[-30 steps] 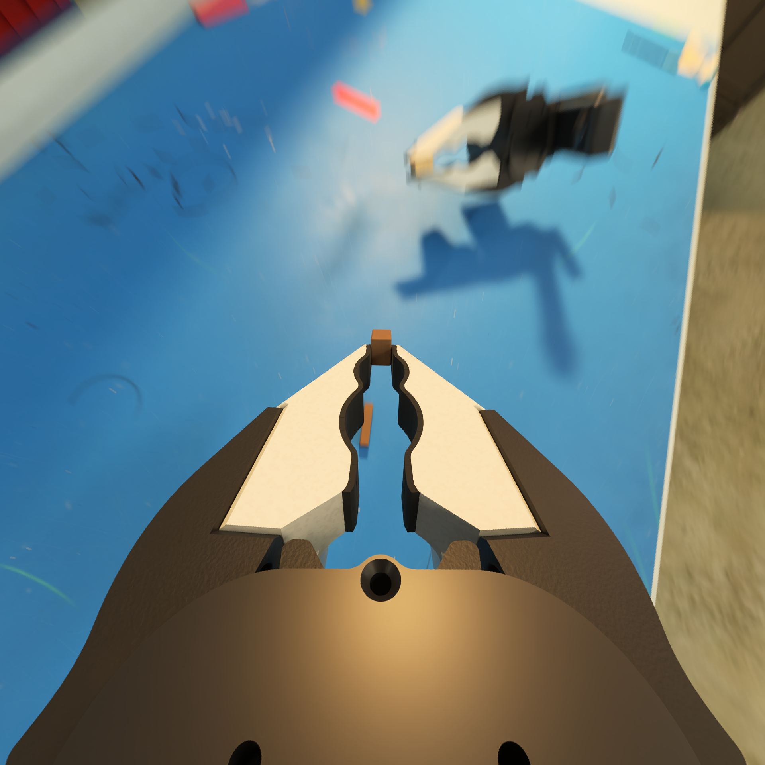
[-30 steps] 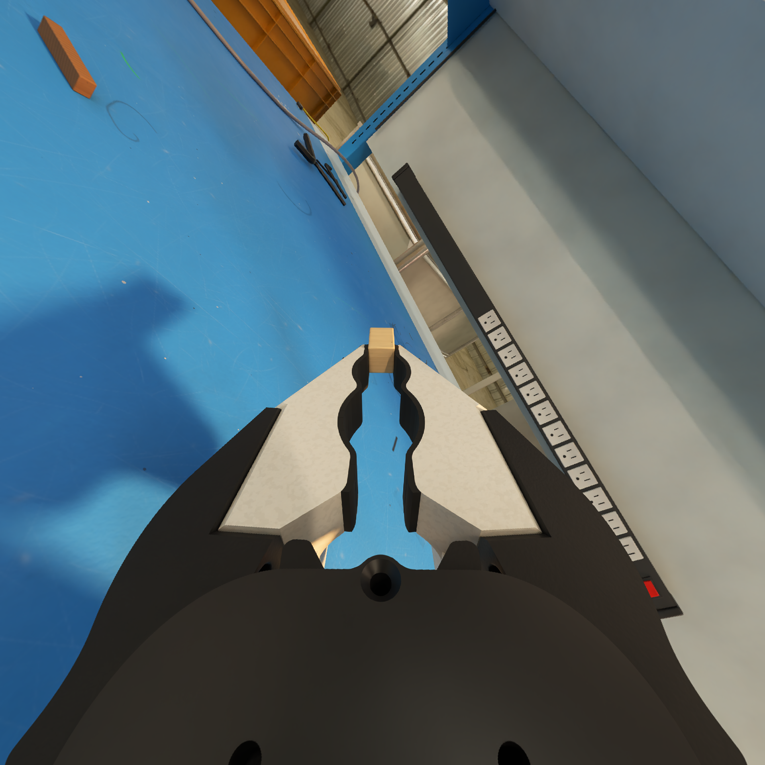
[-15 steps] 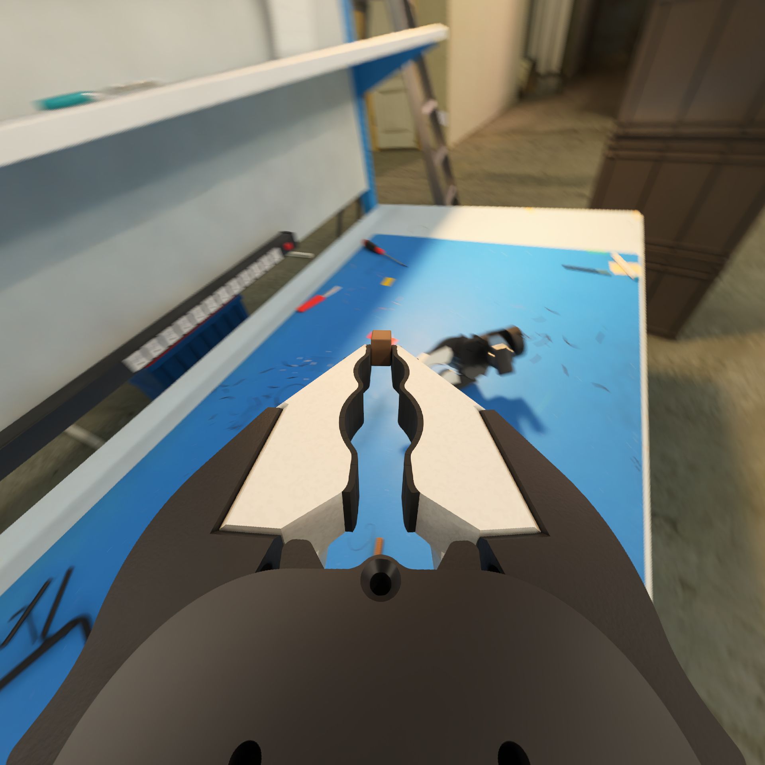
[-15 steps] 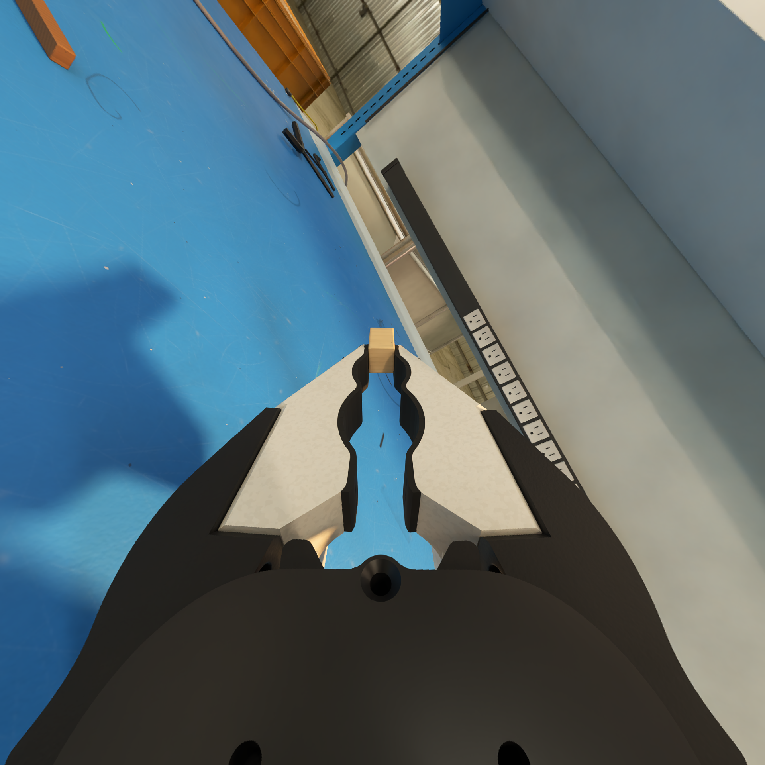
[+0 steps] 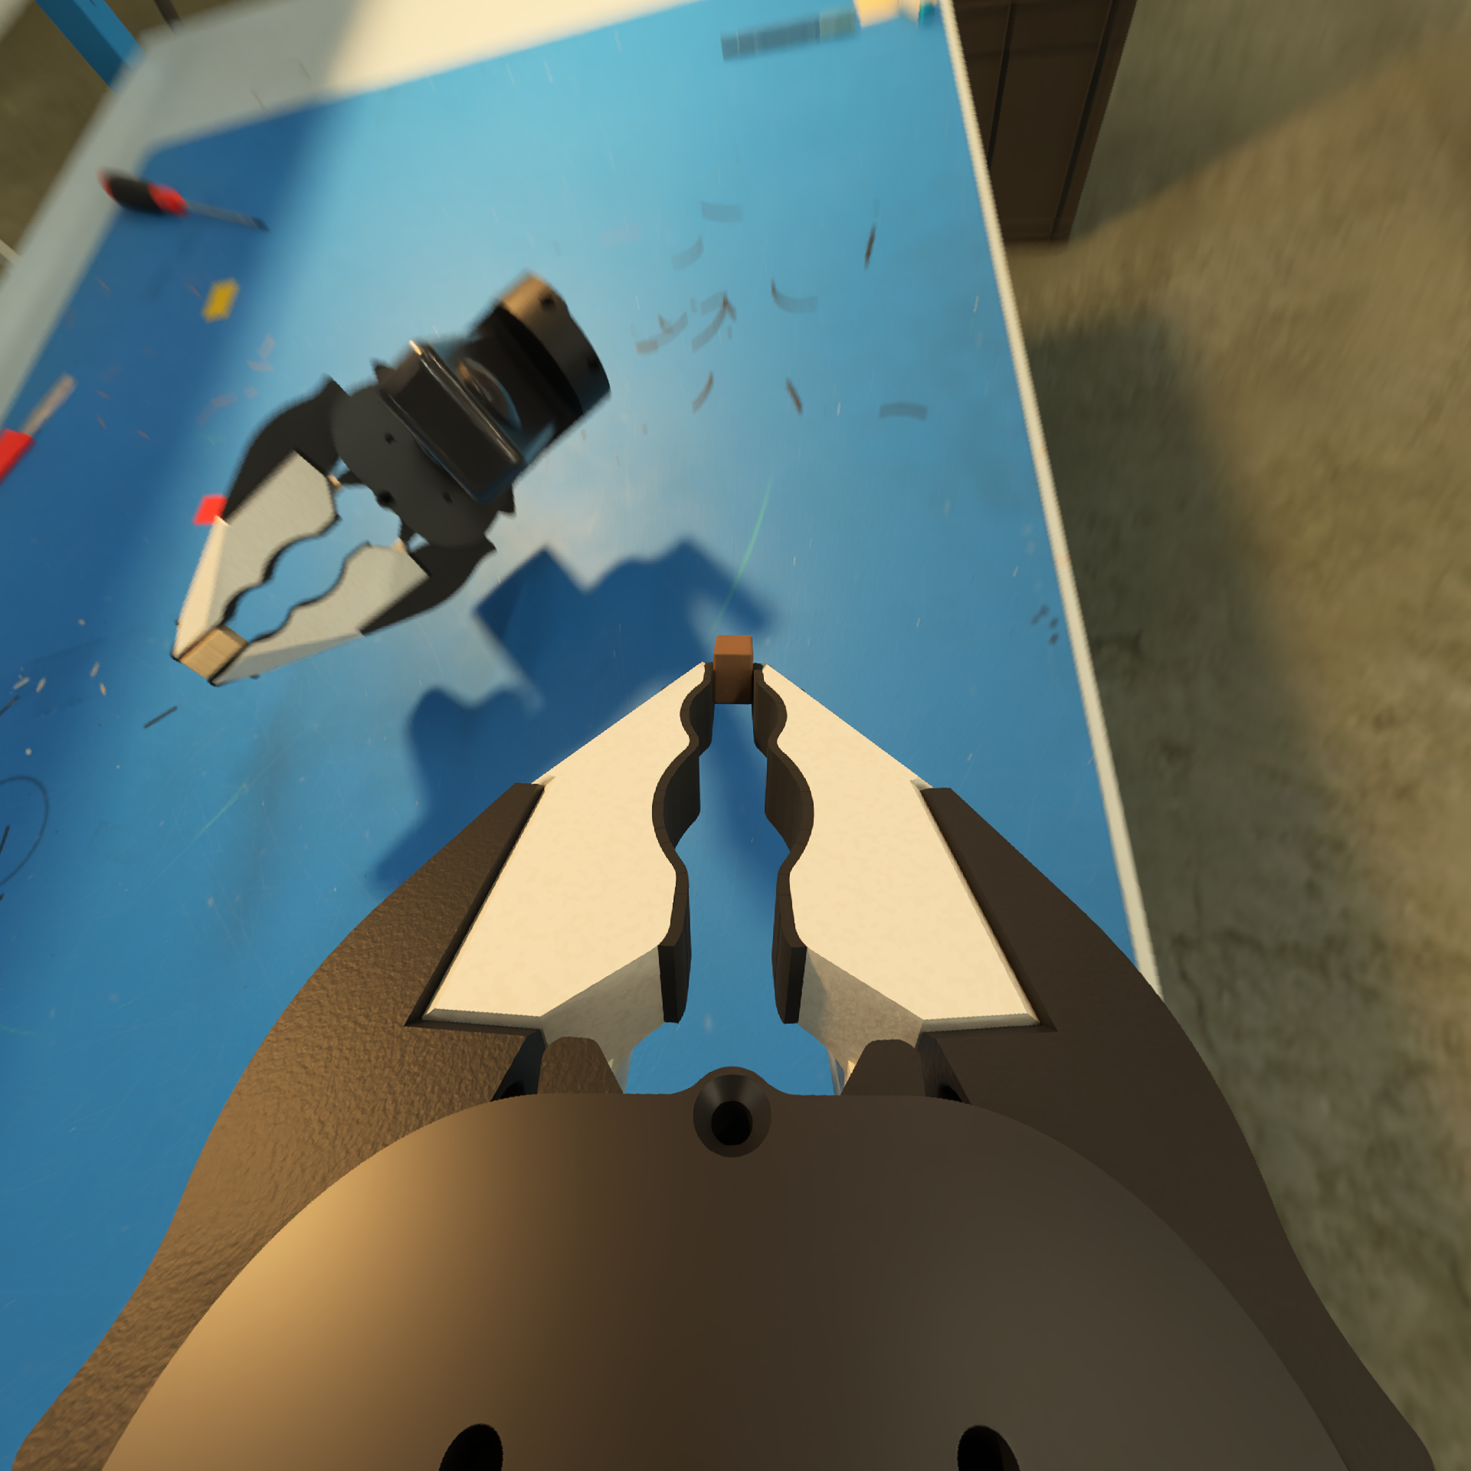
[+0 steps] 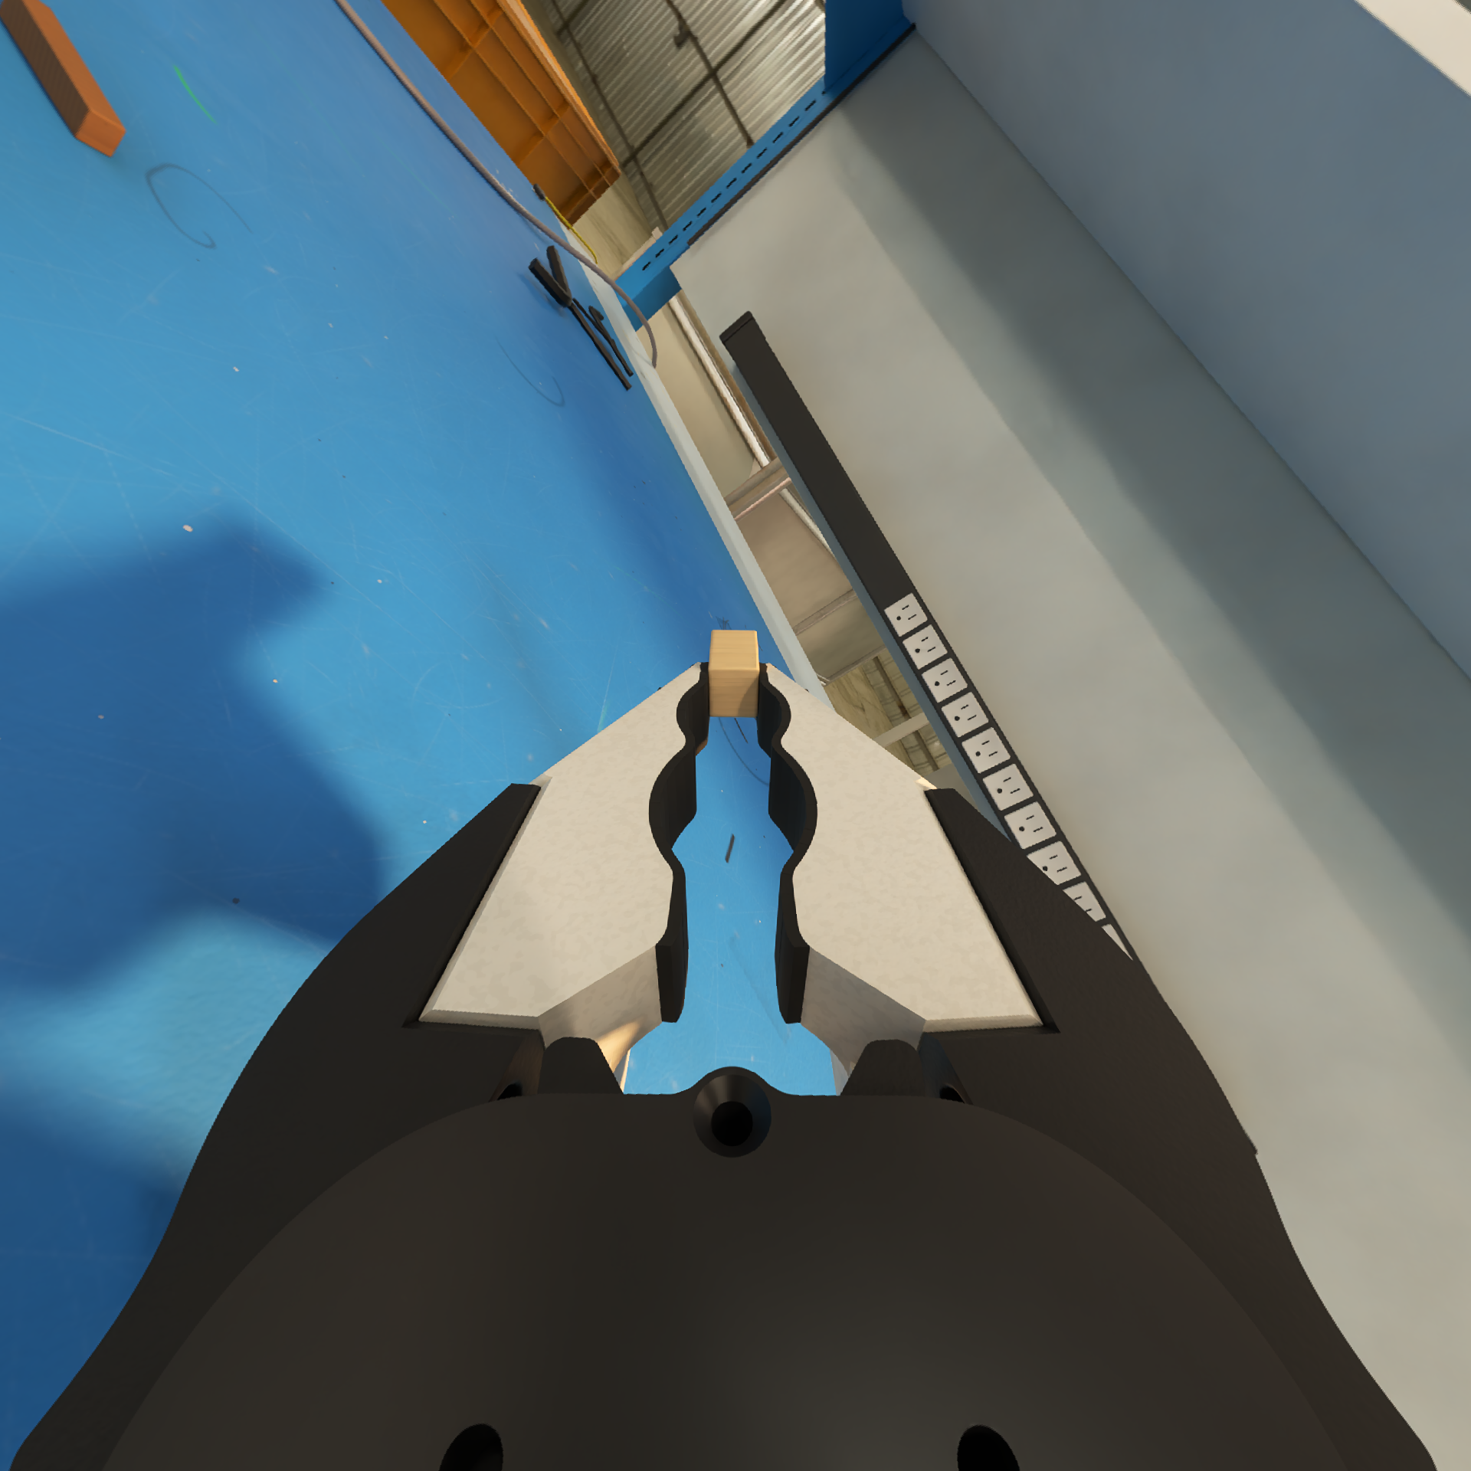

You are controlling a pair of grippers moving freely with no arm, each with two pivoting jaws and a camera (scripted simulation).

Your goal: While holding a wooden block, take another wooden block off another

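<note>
My left gripper (image 5: pixel 733 676) is shut on a small dark brown wooden block (image 5: pixel 732 665) at its fingertips, held above the blue table (image 5: pixel 398 796). My right gripper (image 6: pixel 733 676) is shut on a small pale wooden block (image 6: pixel 732 673) at its fingertips. The right gripper also shows in the left wrist view (image 5: pixel 211 657), up to the left, above the table with the pale block (image 5: pixel 208 649) at its tips. A longer orange-brown wooden block (image 6: pixel 64 79) lies flat on the table at the top left of the right wrist view.
The table's right edge (image 5: pixel 1059 509) drops to the floor. A red-handled screwdriver (image 5: pixel 167 203), small red pieces (image 5: pixel 208 509) and a yellow piece (image 5: pixel 220 298) lie at the far left. Black tools (image 6: pixel 585 318), a cable and a power strip (image 6: pixel 971 732) line the wall side.
The left wrist view has swung from looking along the bench to looking down at the table, and the right gripper now appears nearer. The right wrist view has shifted slightly. Both blocks stay gripped.
</note>
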